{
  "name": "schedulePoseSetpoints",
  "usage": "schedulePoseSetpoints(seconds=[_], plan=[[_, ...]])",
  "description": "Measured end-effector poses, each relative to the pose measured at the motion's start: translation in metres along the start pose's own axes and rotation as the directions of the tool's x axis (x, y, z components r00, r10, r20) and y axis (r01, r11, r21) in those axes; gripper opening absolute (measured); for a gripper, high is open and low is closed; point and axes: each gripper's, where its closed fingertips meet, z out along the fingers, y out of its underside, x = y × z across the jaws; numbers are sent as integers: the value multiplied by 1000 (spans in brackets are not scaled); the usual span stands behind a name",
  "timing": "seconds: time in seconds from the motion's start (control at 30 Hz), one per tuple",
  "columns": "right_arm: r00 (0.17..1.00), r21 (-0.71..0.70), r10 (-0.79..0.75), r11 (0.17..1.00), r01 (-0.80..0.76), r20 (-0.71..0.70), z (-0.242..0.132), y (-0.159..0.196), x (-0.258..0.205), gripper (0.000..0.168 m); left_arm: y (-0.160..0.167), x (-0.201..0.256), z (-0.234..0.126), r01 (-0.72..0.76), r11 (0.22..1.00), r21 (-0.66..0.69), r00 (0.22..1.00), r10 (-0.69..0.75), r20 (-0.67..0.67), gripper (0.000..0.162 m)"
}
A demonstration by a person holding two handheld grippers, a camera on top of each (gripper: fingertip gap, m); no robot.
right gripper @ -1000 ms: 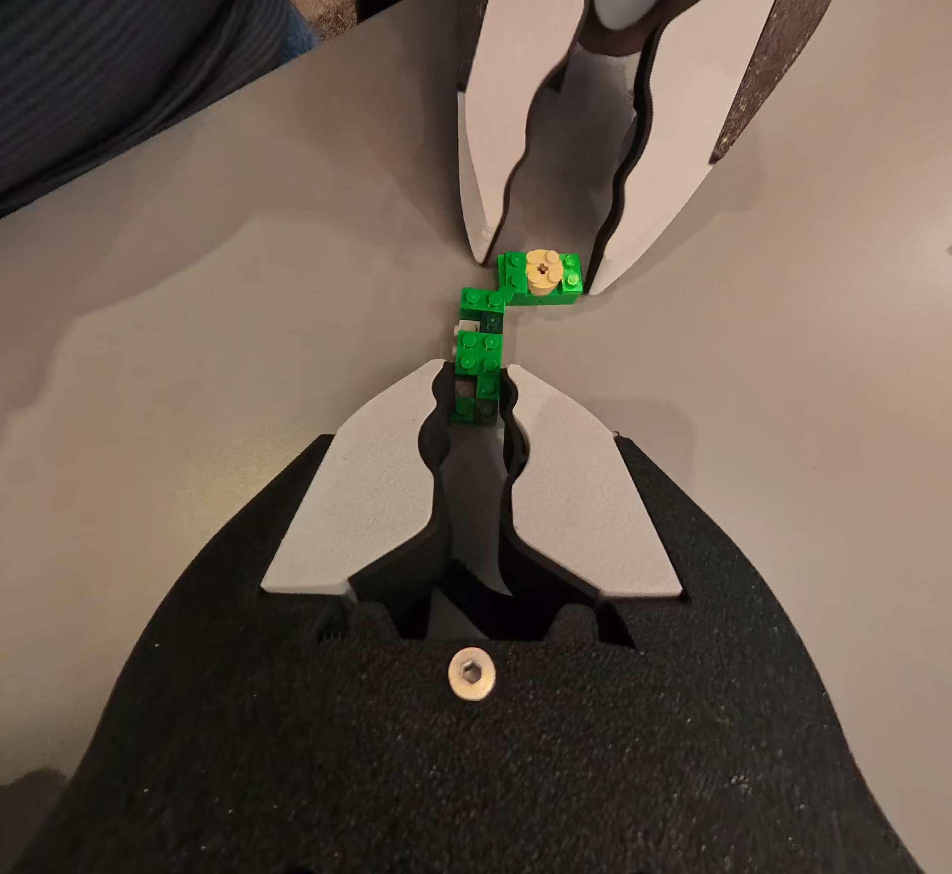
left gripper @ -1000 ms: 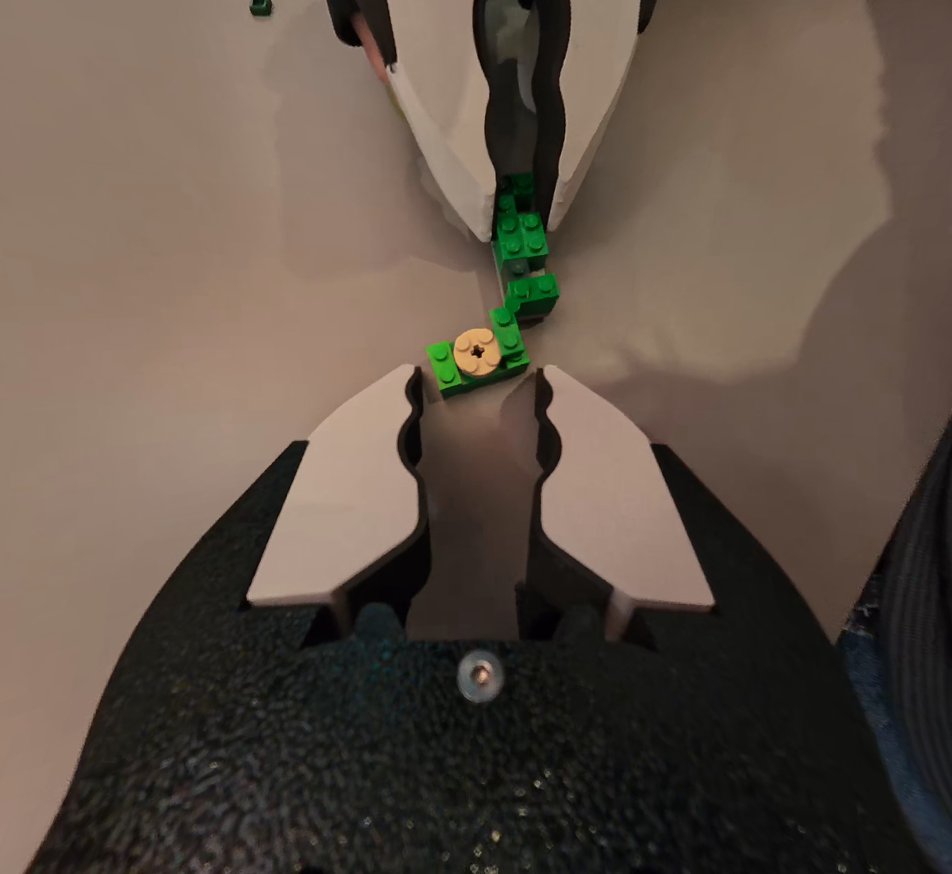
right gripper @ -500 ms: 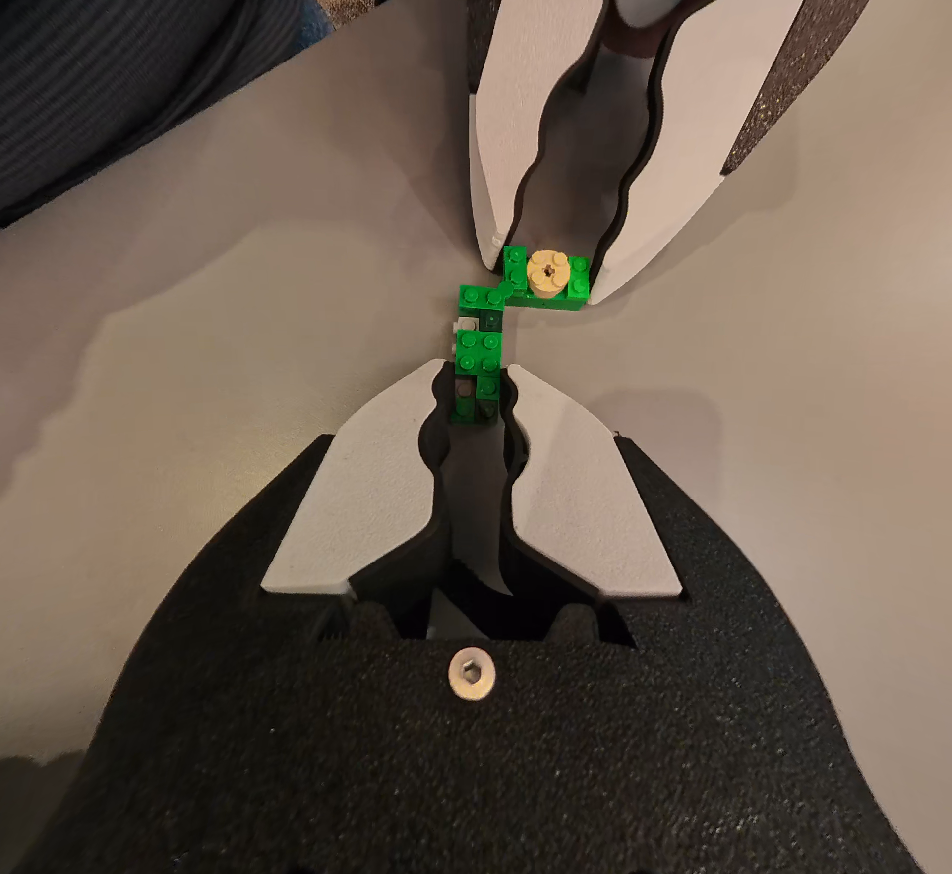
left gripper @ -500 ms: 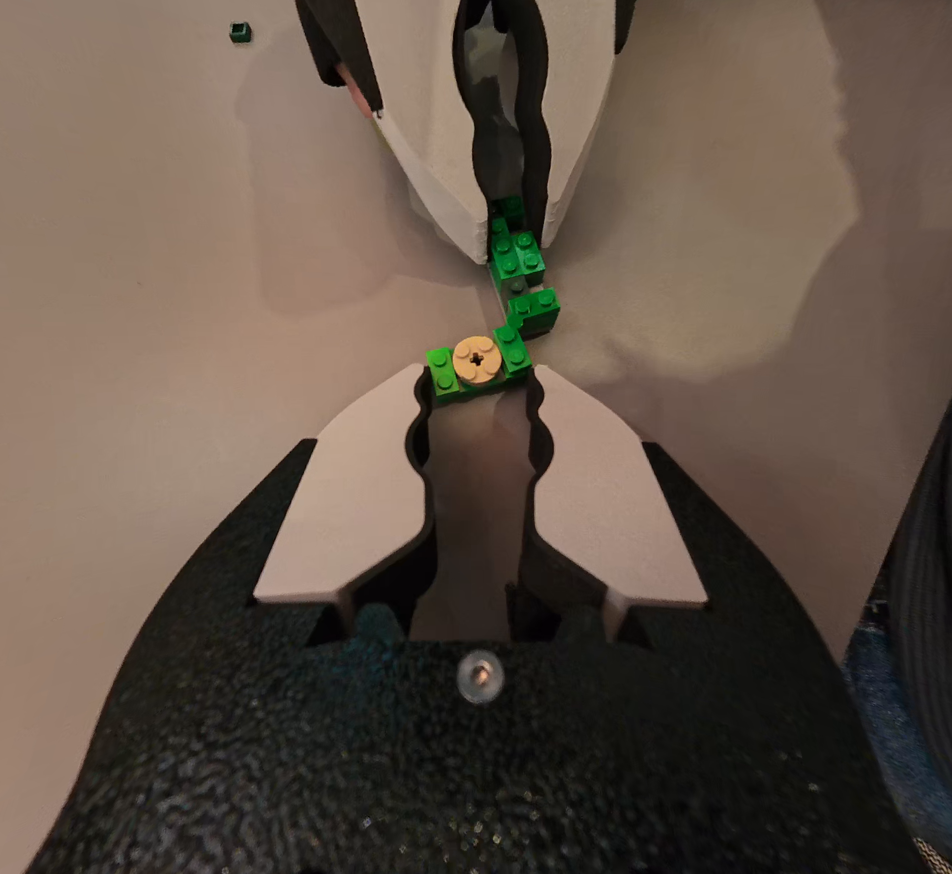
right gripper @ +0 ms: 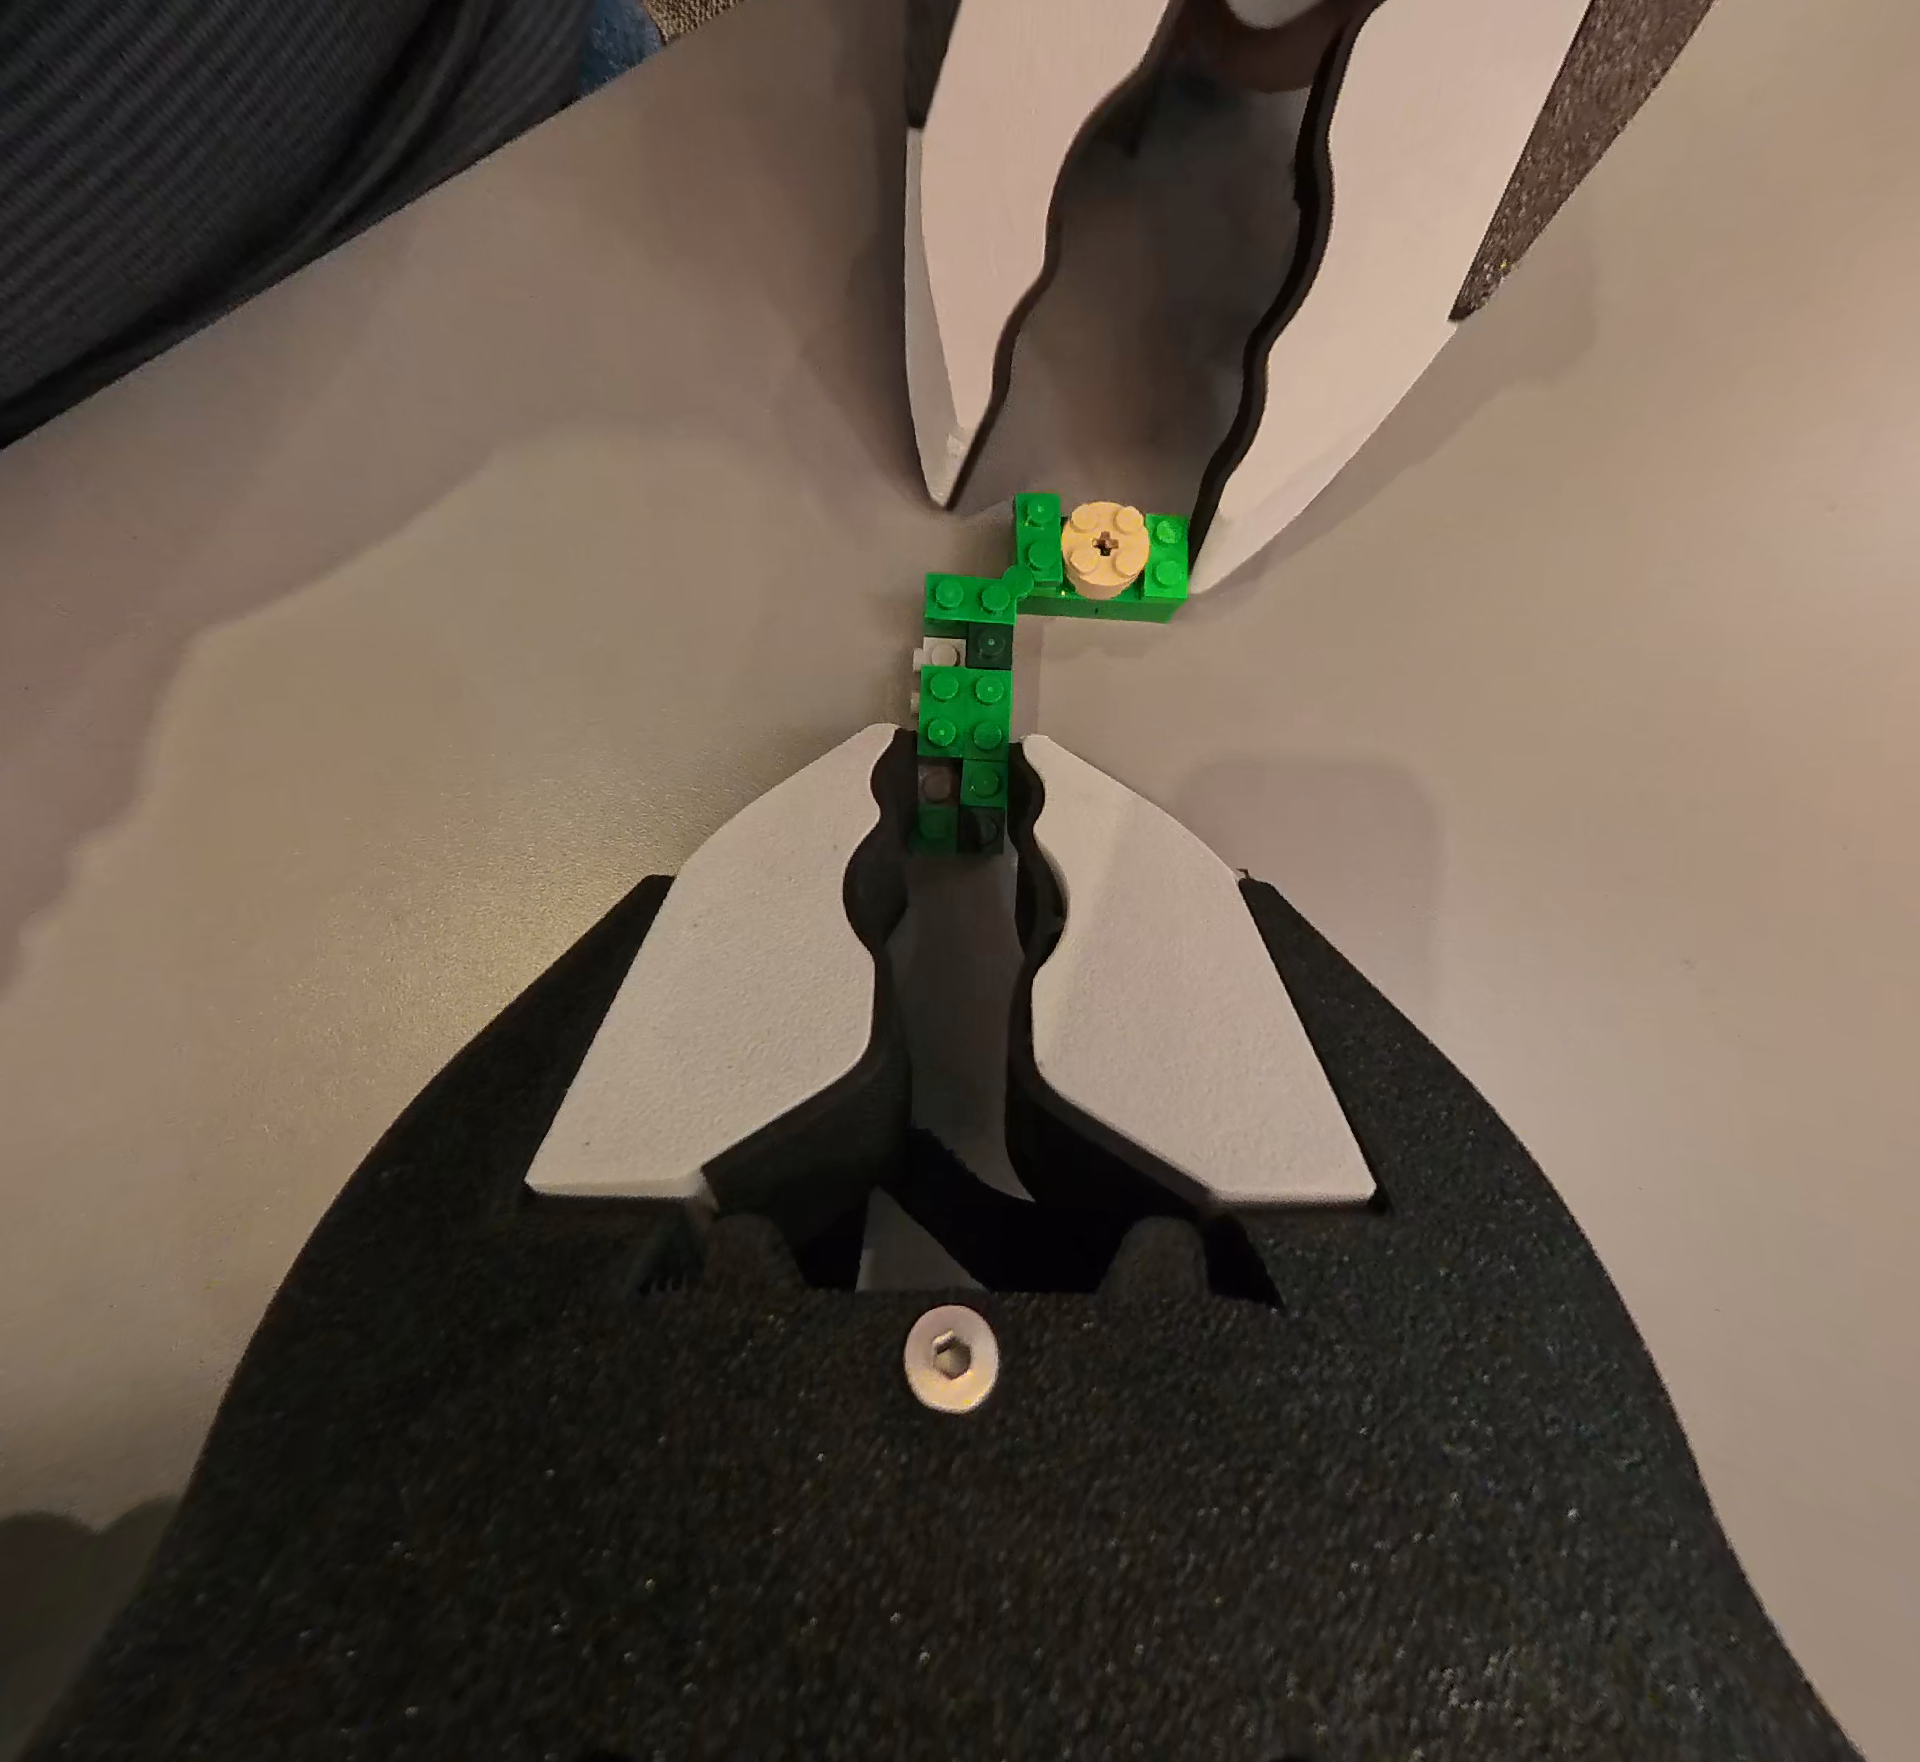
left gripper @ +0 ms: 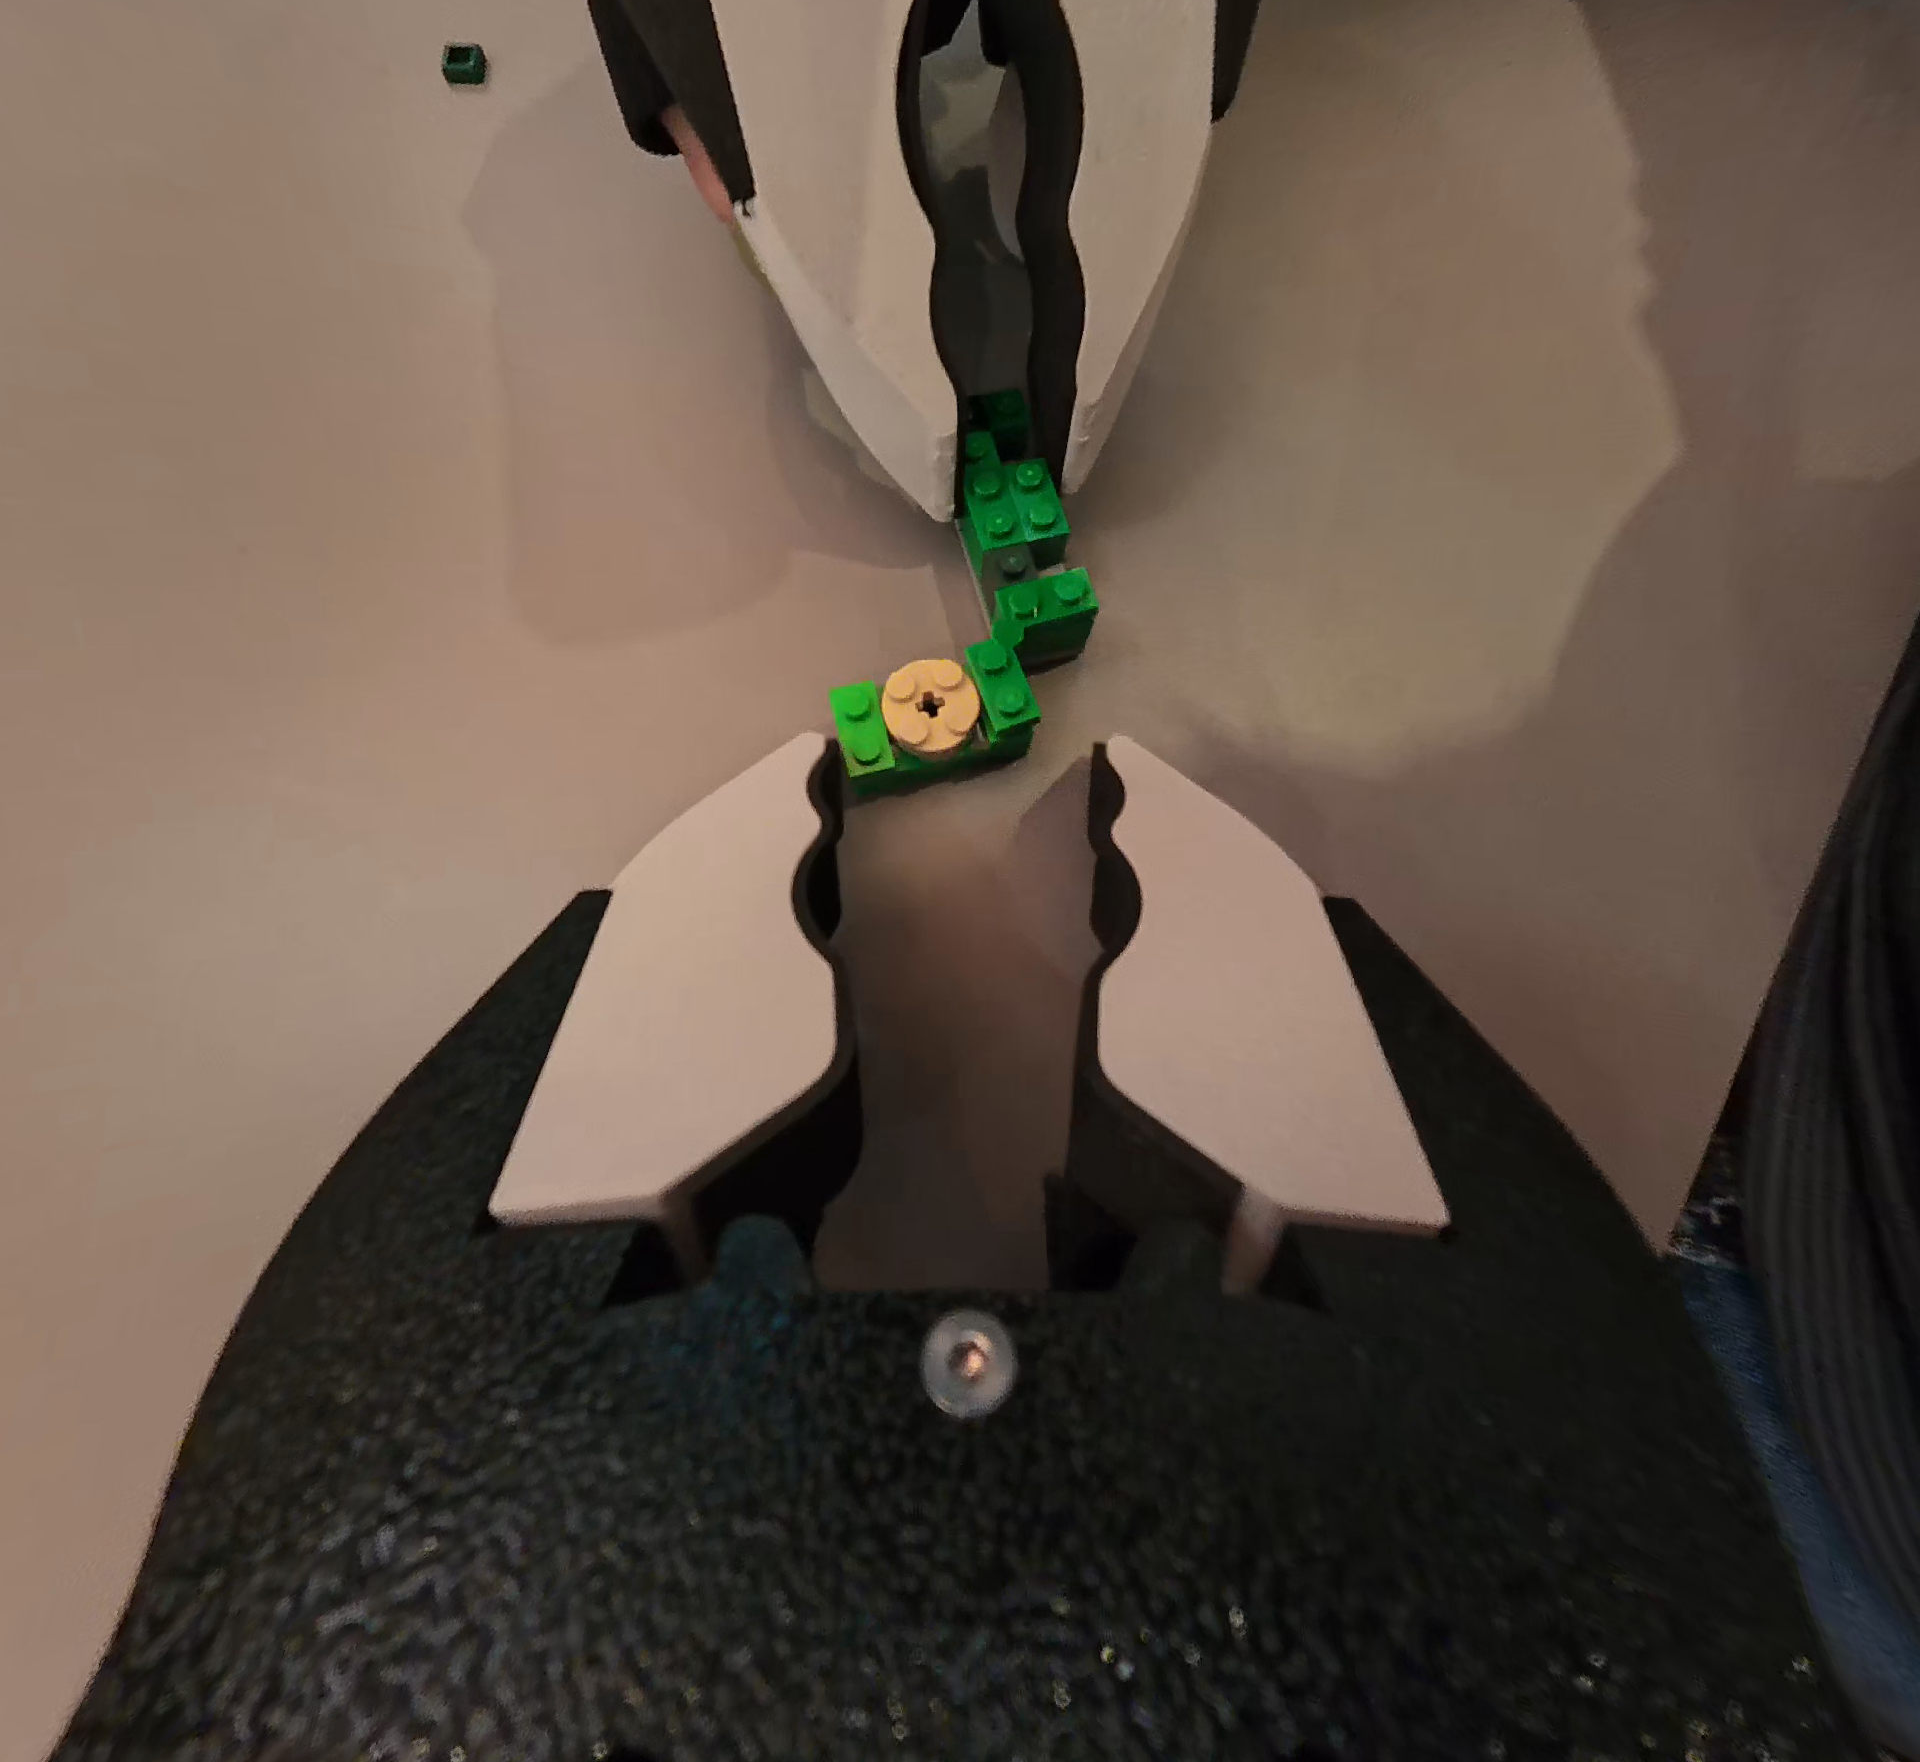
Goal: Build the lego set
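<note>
Now two grippers meet at the green brick chain (right gripper: 982, 673).
Right gripper (right gripper: 961, 782) is clamped on its near end; left gripper (left gripper: 961, 756) stands apart before the tan round piece (left gripper: 932, 706).

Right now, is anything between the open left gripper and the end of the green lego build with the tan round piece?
Nothing visible. The left gripper is open right at that end of the build; one finger touches it. The right gripper clamps the far end.
</note>
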Motion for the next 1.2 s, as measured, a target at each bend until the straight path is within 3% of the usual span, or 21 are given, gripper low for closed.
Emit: schedulePoseSetpoints(seconds=[0.03, 1.2], plan=[[1000, 0, 0, 1000, 0, -1, 0, 0, 0, 16, 1, 0, -1, 5, 1000, 1, 1000, -5, 0, 45], [997, 3, 66, 998, -66, 27, 1, 0, -5, 26, 4, -2, -6, 42, 999, 16, 999, -42, 6, 42]])
